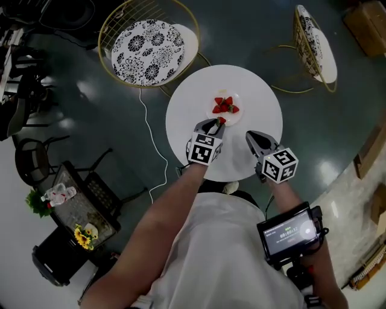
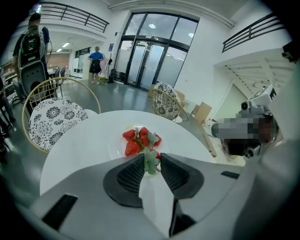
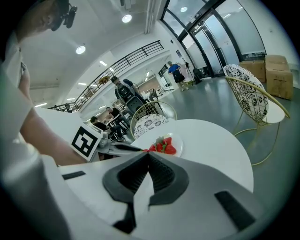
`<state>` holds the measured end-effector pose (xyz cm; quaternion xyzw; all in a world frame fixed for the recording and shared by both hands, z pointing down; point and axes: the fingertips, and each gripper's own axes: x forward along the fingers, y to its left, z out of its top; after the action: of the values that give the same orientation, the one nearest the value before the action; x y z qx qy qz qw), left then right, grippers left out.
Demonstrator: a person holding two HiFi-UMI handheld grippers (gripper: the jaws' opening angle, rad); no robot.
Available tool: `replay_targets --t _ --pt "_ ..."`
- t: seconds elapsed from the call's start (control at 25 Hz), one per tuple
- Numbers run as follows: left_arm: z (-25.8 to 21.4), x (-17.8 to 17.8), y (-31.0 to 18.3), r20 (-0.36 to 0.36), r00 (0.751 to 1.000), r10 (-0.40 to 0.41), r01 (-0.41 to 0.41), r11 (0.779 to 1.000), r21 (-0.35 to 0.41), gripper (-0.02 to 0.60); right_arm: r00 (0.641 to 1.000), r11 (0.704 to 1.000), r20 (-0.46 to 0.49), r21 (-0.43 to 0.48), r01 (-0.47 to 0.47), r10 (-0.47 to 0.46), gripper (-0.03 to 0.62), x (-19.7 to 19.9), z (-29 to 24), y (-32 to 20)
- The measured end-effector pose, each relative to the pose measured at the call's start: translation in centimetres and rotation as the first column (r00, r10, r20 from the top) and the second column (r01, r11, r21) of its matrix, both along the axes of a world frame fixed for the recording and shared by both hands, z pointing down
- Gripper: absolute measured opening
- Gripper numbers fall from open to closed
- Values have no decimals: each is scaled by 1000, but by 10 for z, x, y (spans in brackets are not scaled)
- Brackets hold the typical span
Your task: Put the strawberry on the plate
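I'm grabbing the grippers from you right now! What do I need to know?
Left hand-held gripper: shut on a red strawberry with green leaves, at the near edge of the white round plate.
Right hand-held gripper: shut, empty, over the white round table, short of the plate.
Done: a small pile of red strawberries lies on the plate, and one more is gripped.
Left: probably set it down beside the pile, then open the jaws.

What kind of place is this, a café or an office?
Likely a lobby or café-style lounge in a large building: a round white table with gold wire chairs, tall glass entrance doors, and a railed upper gallery.
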<state>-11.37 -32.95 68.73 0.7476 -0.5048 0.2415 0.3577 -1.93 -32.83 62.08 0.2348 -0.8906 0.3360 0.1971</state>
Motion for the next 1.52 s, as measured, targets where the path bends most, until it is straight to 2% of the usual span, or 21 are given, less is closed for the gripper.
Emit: replay_targets --t 0.64,1.04,1.16,1.36,1.52 --pt "32 21 -27 5 999 53 -52 996 -66 117 998 997 -13 -29 -67 67 6 23 16 -7" --pt "33 17 -21 71 995 70 -63 993 -103 117 997 996 -9 -36 -82 82 6 27 15 -5" --pt "34 16 -24 86 994 72 -63 993 -99 117 997 997 -10 -34 -75 75 6 27 17 -6" --pt "26 21 -23 52 995 83 -79 995 -67 118 996 995 -5 -35 -94 94 6 33 15 -4" --pt "15 13 -22 42 998 56 -55 998 -30 118 995 995 -2 -31 -99 99 6 35 11 -2"
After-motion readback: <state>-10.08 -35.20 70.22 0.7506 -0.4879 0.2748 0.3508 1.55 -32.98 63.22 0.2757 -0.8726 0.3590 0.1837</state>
